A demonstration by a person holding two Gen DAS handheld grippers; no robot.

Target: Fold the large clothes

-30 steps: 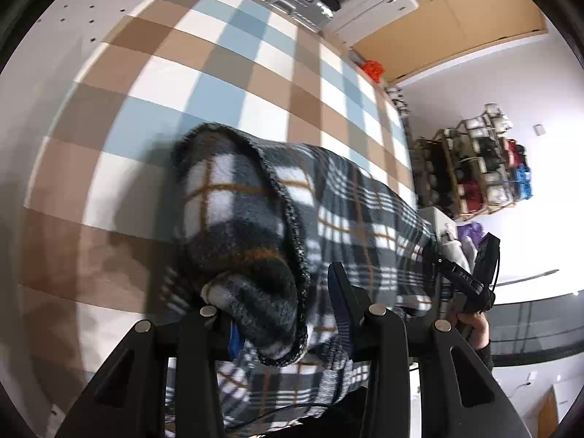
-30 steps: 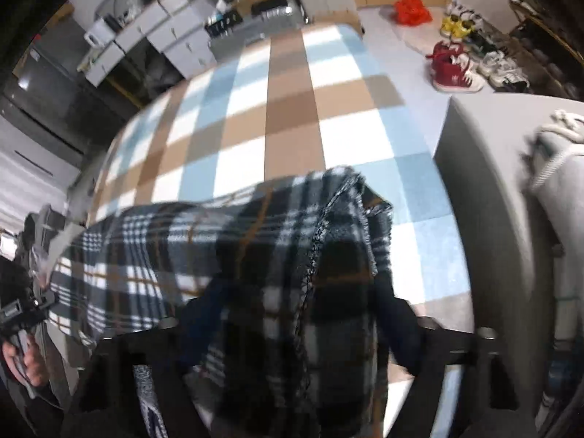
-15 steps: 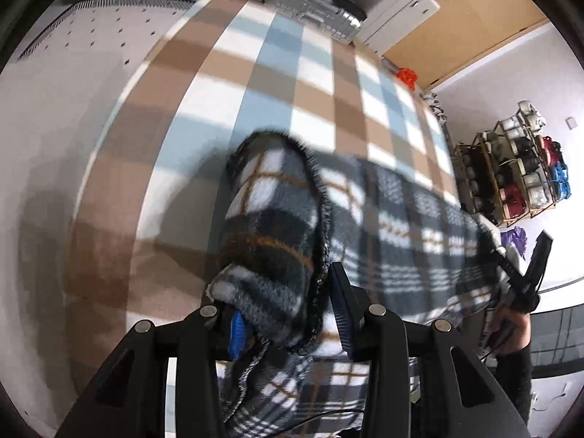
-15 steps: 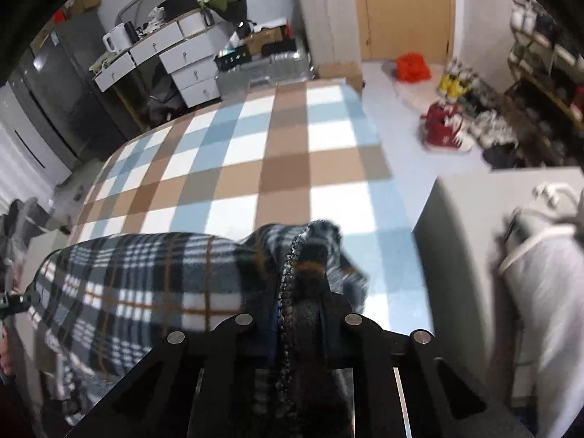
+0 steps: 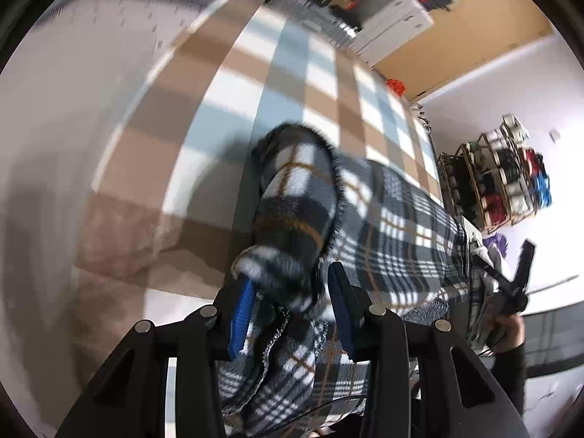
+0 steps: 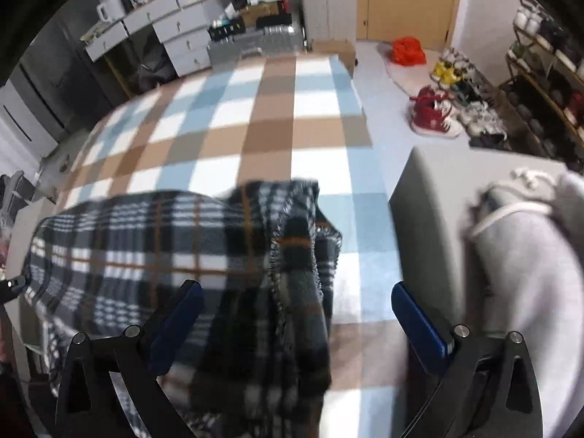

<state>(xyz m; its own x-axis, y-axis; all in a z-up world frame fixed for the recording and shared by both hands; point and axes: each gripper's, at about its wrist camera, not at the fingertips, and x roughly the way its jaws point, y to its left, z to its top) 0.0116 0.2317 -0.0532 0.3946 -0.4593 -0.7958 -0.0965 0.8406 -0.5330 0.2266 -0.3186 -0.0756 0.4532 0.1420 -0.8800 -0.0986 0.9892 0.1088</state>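
Plaid fleece garment (image 5: 394,219): dark, grey-and-white checked with orange lines; it is filling the lower centre of both wrist views and stretching between the two tools above the checked carpet, evidently so its edge can be carried over as one fold.

Left tool (image 5: 292,306): its jaws are standing partly closed on a bunched corner of the fleece. The cloth is rising as a thick roll between the blue pads at lower centre of the left view, so that corner is being kept off the floor and under control.

Right tool (image 6: 297,314): its jaws are opening and standing wide. A hanging fold of the fleece is lying between the pads at lower centre of the right view, but neither pad appears to be pressing on it. In judgement, this corner is being let go so it can settle.

Checked carpet (image 6: 255,124): brown, blue and white squares, spreading across the middle and upper left of the right view; it is serving as the laying-out area under the garment.

Grey block (image 6: 430,197): standing at centre right of the right view, with pale grey clothing (image 6: 529,262) draped over it at far right.

Shoes (image 6: 434,116): lying on the floor at upper right, well apart from the fleece.

Drawer unit (image 6: 171,25): standing at upper left, beyond the carpet.

Left view sharpness: partly blurred.
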